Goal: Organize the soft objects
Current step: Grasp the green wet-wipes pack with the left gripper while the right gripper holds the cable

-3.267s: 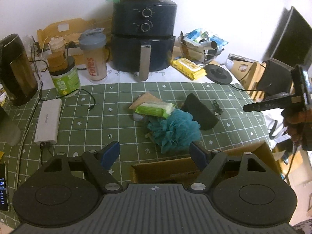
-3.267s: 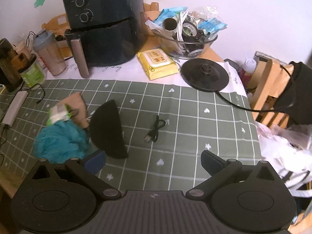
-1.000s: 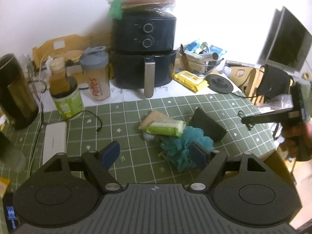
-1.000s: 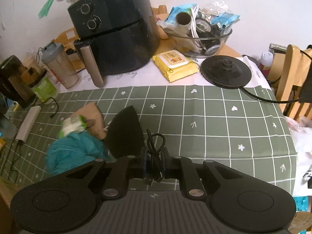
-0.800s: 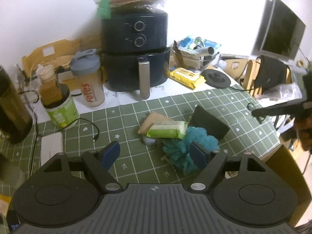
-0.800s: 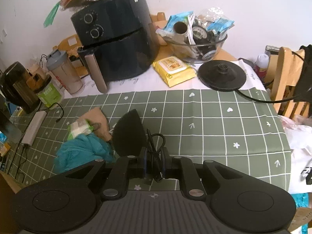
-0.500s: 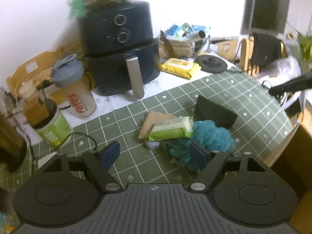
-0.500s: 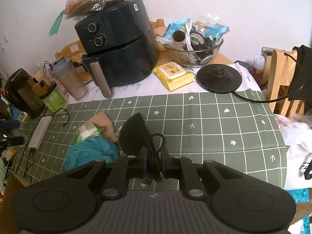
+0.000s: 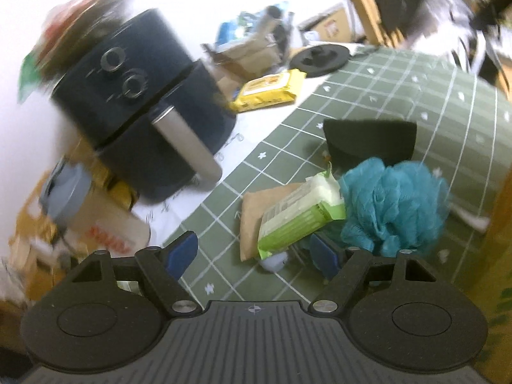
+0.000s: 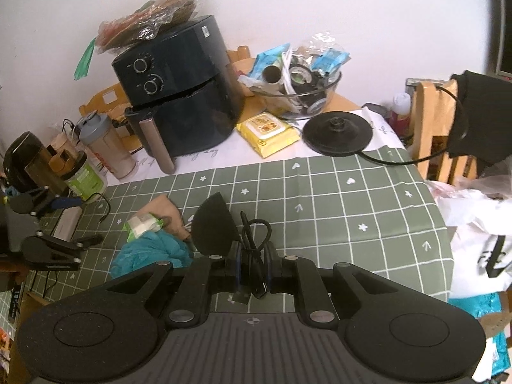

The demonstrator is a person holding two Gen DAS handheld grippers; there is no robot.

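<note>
A pile of soft things lies on the green checked tablecloth (image 10: 336, 198): a teal bath pouf (image 9: 393, 204) (image 10: 150, 251), a green wipes pack (image 9: 300, 214) (image 10: 142, 224), a tan cloth (image 9: 256, 211) (image 10: 163, 208) and a black pouch (image 9: 368, 140) (image 10: 212, 227). My left gripper (image 9: 252, 252) is open, close above the wipes pack and tan cloth. My right gripper (image 10: 252, 272) is shut on a coiled black cable (image 10: 254, 233), held above the cloth right of the black pouch. The left gripper also shows at the left of the right wrist view (image 10: 52, 227).
A black air fryer (image 10: 179, 96), a shaker bottle (image 10: 105, 144), a green jar (image 10: 84, 172), a yellow wipes pack (image 10: 267, 129), a glass bowl of clutter (image 10: 294, 86) and a kettle base (image 10: 337, 131) stand behind. A cardboard box edge (image 9: 499, 224) is at the right.
My left gripper has tilted and moved down closer to the pile, still open. My right gripper closed on the black cable and has lifted it higher above the table.
</note>
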